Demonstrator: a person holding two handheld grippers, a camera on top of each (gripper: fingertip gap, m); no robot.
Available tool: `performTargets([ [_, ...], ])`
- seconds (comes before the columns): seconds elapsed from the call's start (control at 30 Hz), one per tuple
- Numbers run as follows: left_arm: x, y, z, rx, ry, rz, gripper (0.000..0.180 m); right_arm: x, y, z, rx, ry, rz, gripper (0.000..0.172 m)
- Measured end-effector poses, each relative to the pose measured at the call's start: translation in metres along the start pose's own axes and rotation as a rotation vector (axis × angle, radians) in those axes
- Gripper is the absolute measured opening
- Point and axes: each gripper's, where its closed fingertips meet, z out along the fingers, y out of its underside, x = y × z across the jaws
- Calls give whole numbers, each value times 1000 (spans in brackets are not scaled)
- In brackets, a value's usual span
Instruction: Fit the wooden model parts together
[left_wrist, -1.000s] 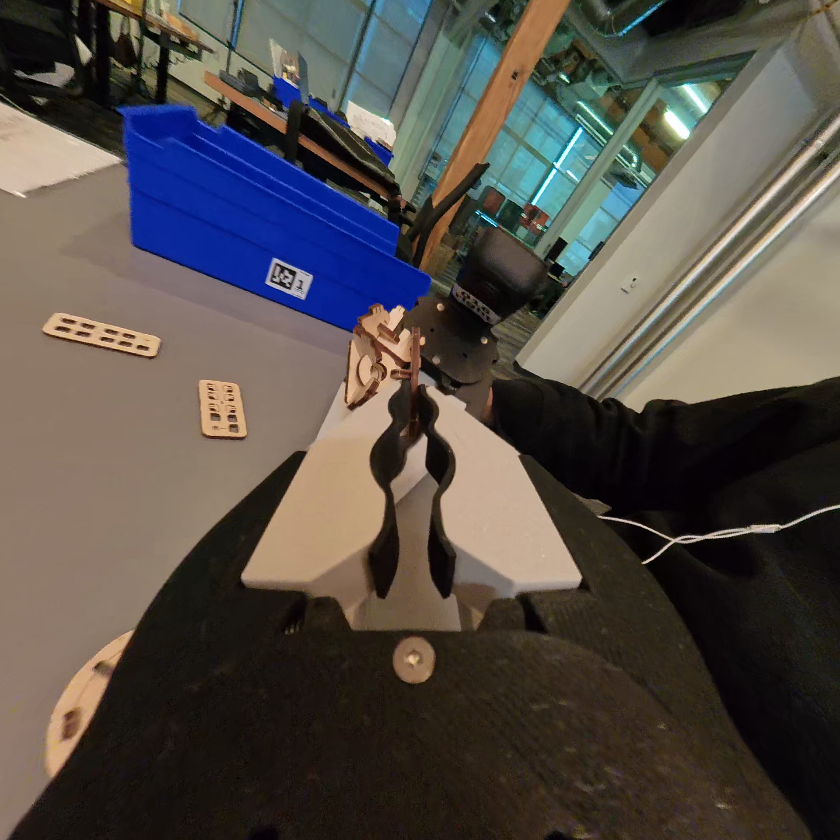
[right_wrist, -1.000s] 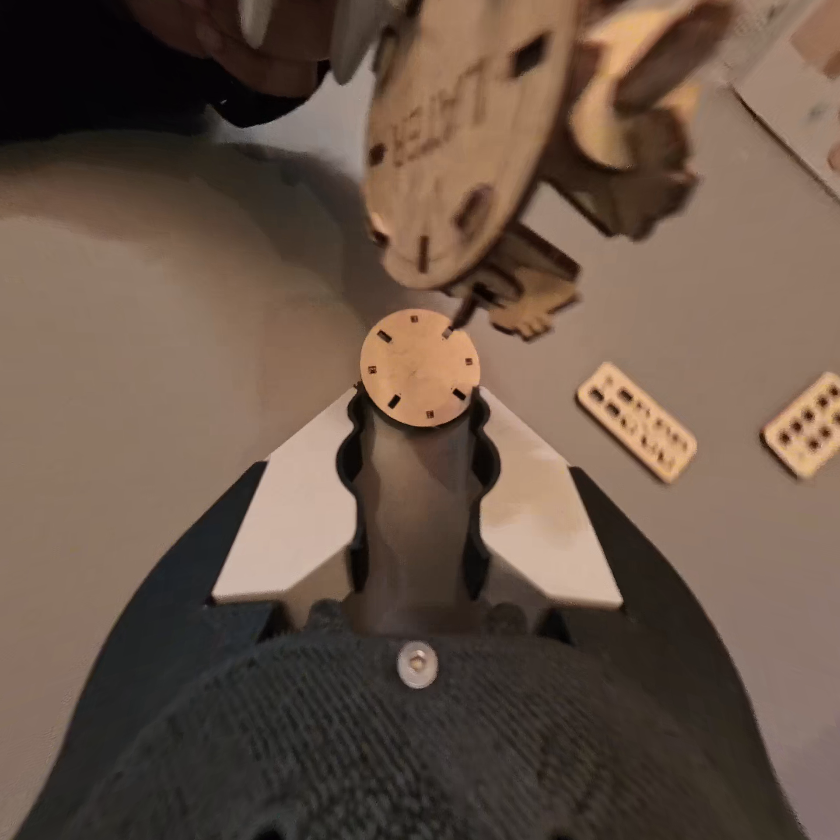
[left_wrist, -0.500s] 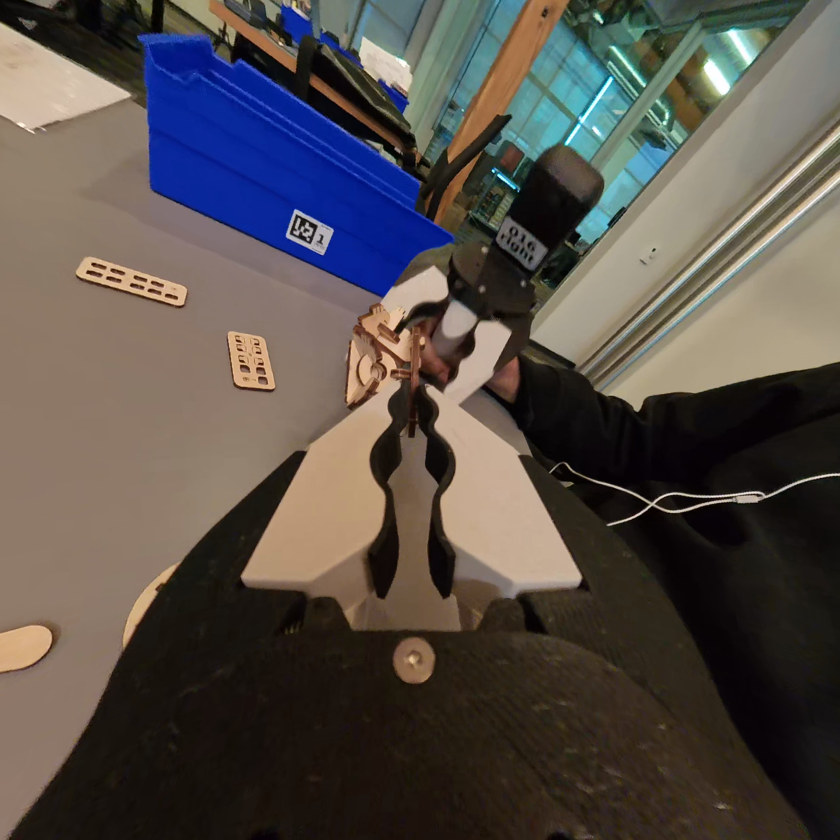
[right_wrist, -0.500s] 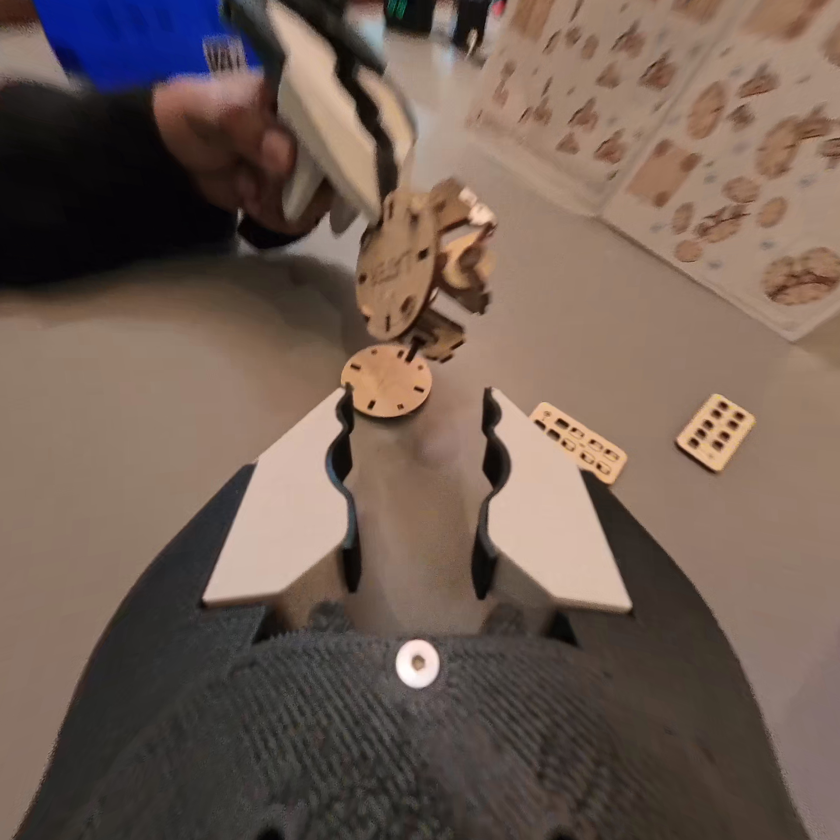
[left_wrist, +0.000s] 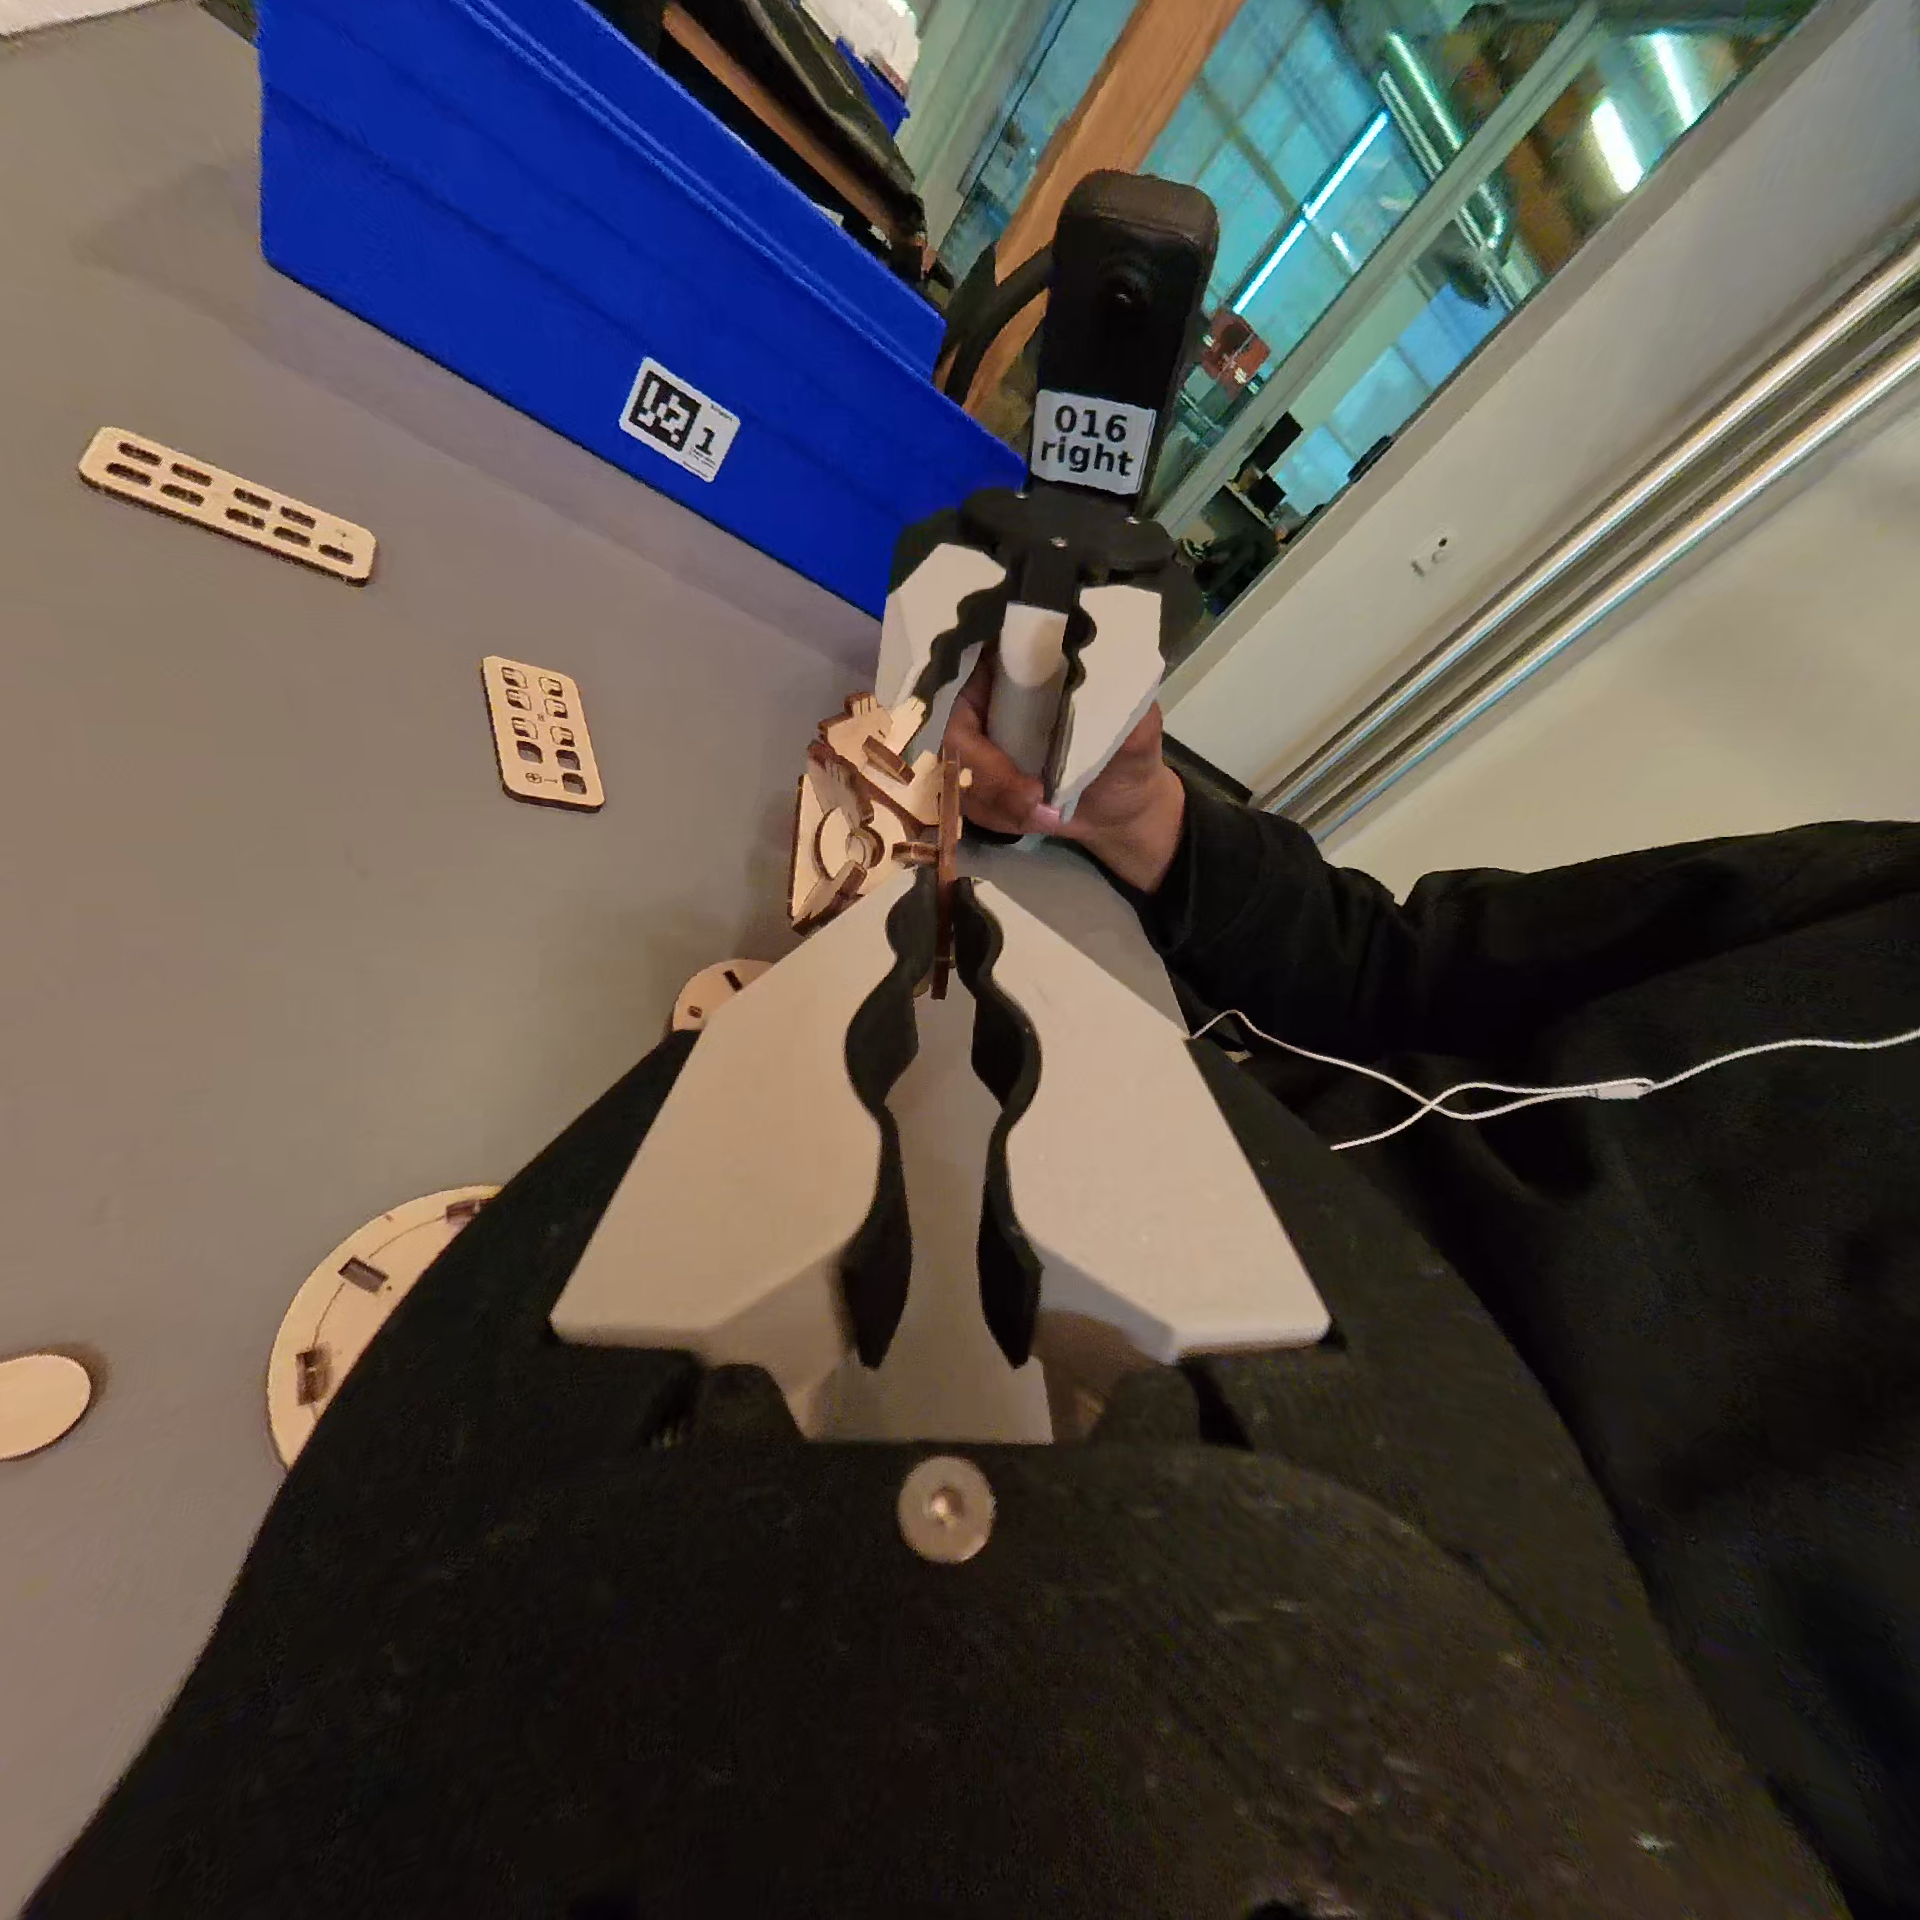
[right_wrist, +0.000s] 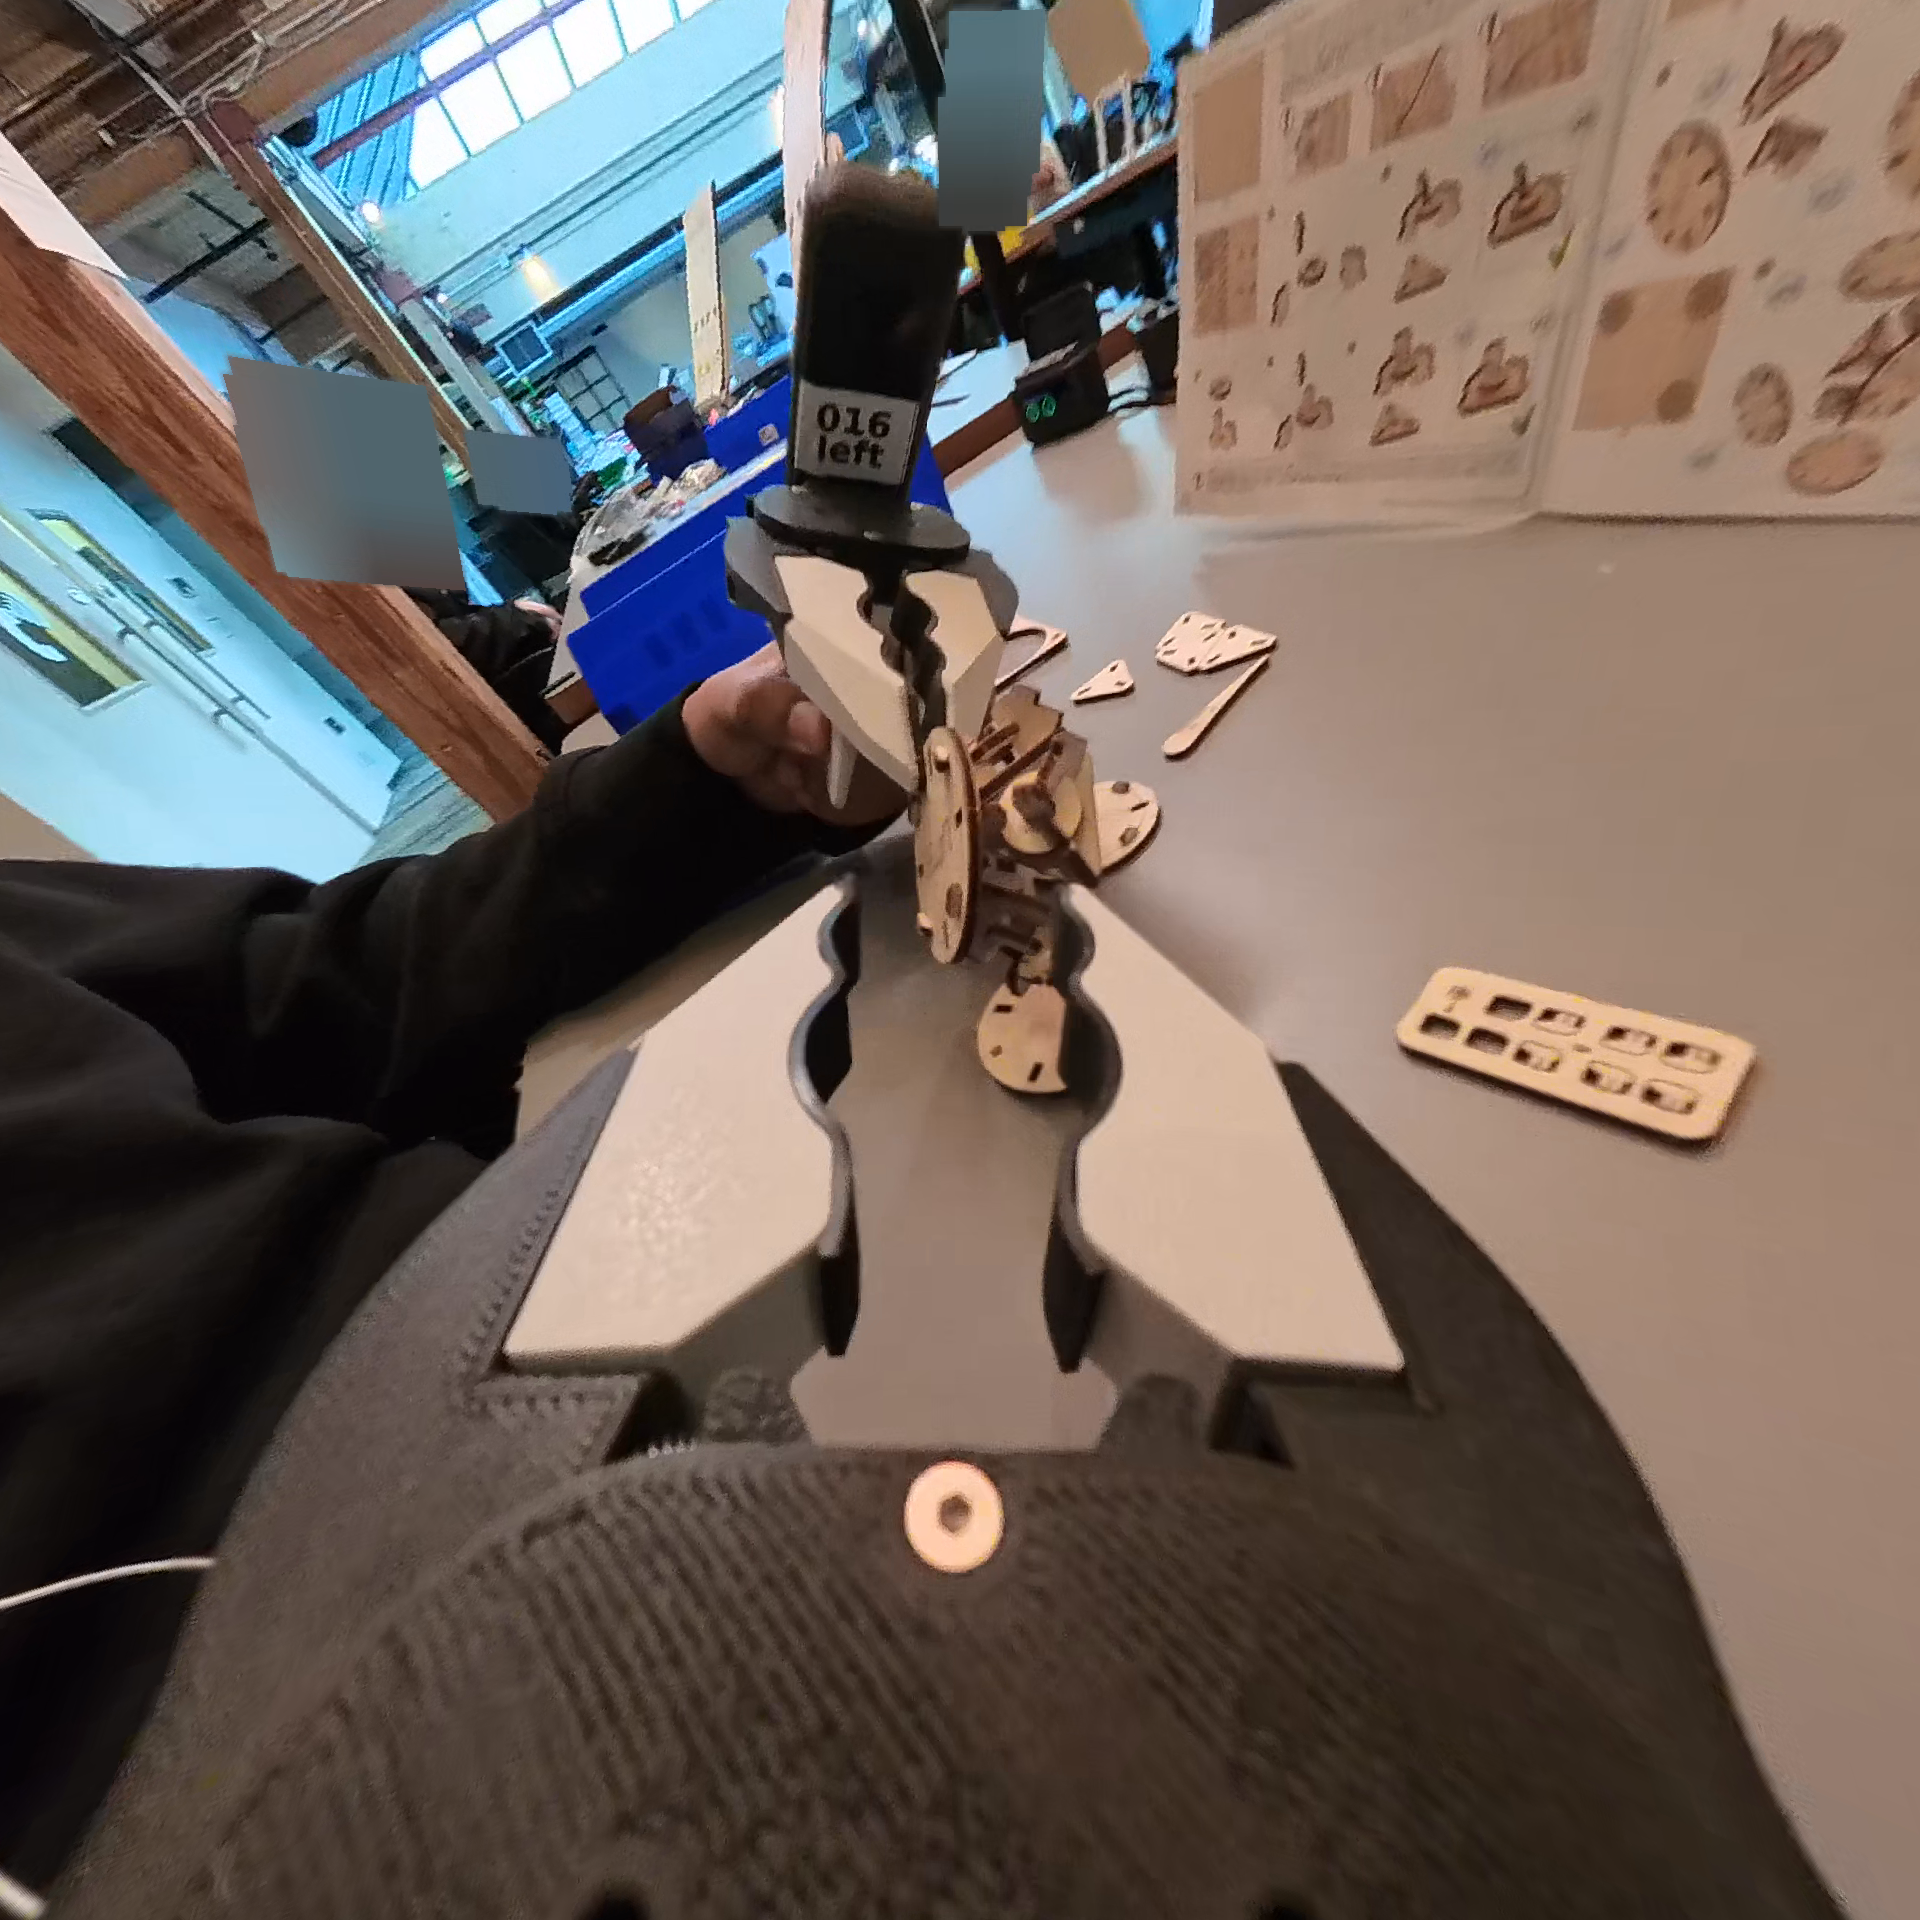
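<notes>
Plywood model (left_wrist: 862, 821), light and probably fragile, hangs above the table (left_wrist: 260, 935), its disc edge pinched in the left gripper (left_wrist: 940, 914), a stiff hold; right gripper (right_wrist: 961, 914) spread around it.

A shared workshop or maker space. Laser-cut plywood parts (right_wrist: 1574, 1049) lie scattered on a grey worktable (right_wrist: 1558, 779), with a printed assembly sheet (right_wrist: 1558, 249) spread at its far end. Blue bins (left_wrist: 582, 249) stand on the table. Behind are more cluttered benches (right_wrist: 1081, 197), timber posts (right_wrist: 312, 582), exposed ducts (left_wrist: 1496, 114) and glass partitions (left_wrist: 1351, 260).
</notes>
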Motion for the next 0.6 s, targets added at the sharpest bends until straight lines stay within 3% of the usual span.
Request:
performTargets([
  [0.23, -5, 12, 7, -60, -7, -6, 0, 2, 22, 22, -153, 50, -2, 23],
  [0.4, -7, 18, 5, -84, 15, -32, 0, 5, 27, 25, -182, 101, -36, 6],
  [0.6, -1, 24, 4, -129, -9, 53, 0, -4, 30, 25, -202, 56, -58, 3],
])
